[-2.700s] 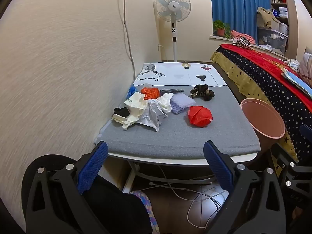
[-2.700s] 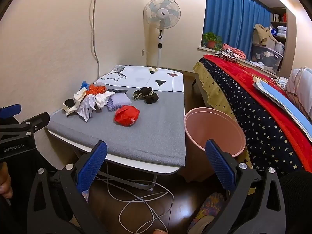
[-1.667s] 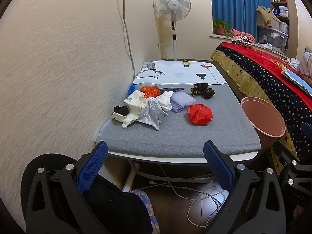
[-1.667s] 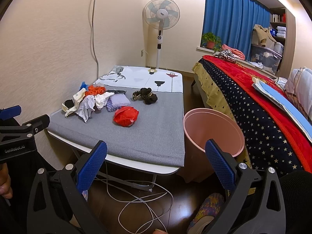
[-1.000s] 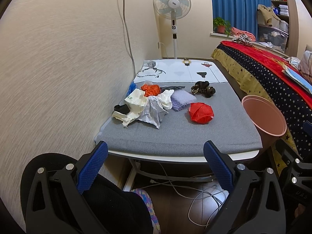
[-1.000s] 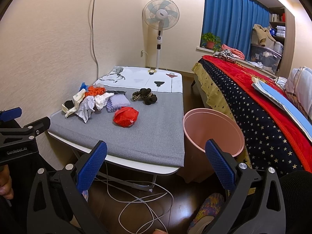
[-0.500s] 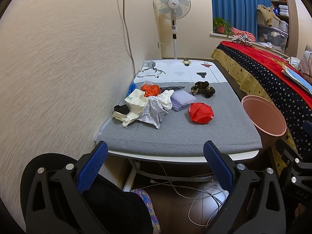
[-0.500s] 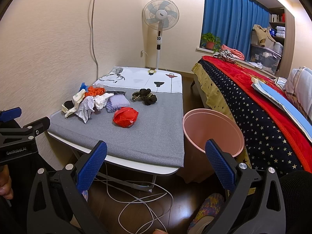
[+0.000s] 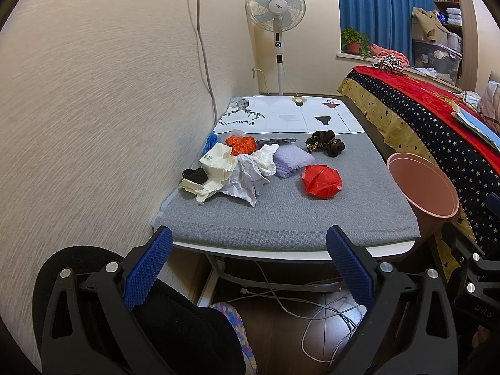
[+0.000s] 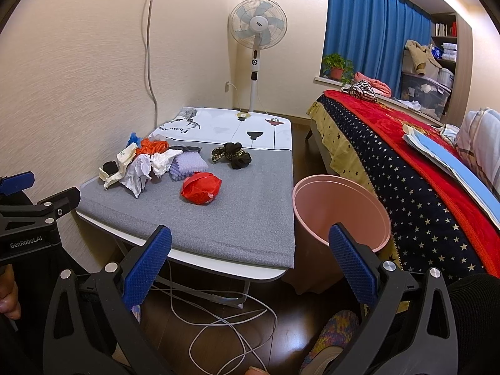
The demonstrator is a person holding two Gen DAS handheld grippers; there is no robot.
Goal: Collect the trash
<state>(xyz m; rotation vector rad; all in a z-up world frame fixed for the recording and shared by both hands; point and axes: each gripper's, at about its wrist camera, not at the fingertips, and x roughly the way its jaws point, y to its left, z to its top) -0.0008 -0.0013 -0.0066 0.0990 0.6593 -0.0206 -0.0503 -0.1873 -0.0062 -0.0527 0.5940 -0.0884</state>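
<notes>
A heap of trash lies on the grey-topped table (image 9: 281,218) (image 10: 250,218): crumpled white paper (image 9: 243,178) (image 10: 137,172), a cream paper bag (image 9: 215,162), an orange wrapper (image 9: 240,145) (image 10: 153,147), a lilac foam piece (image 9: 292,159) (image 10: 187,164), a dark scrunchie bundle (image 9: 326,143) (image 10: 232,154) and a red crumpled bag (image 9: 322,181) (image 10: 201,187). A pink bin (image 9: 422,187) (image 10: 340,209) stands at the table's right edge. My left gripper (image 9: 250,259) and right gripper (image 10: 250,256) hang open before the table's near edge, with nothing between the fingers.
A wall runs along the table's left side. A bed (image 10: 422,172) with a starred red blanket stands right of the bin. A fan (image 10: 257,28) stands behind the table. White cables (image 10: 218,322) lie on the dark floor under the table. A person's knee (image 10: 472,312) shows at bottom right.
Both views have shifted only slightly; the table and bin sit a touch farther. Both grippers stay open and the trash has not moved.
</notes>
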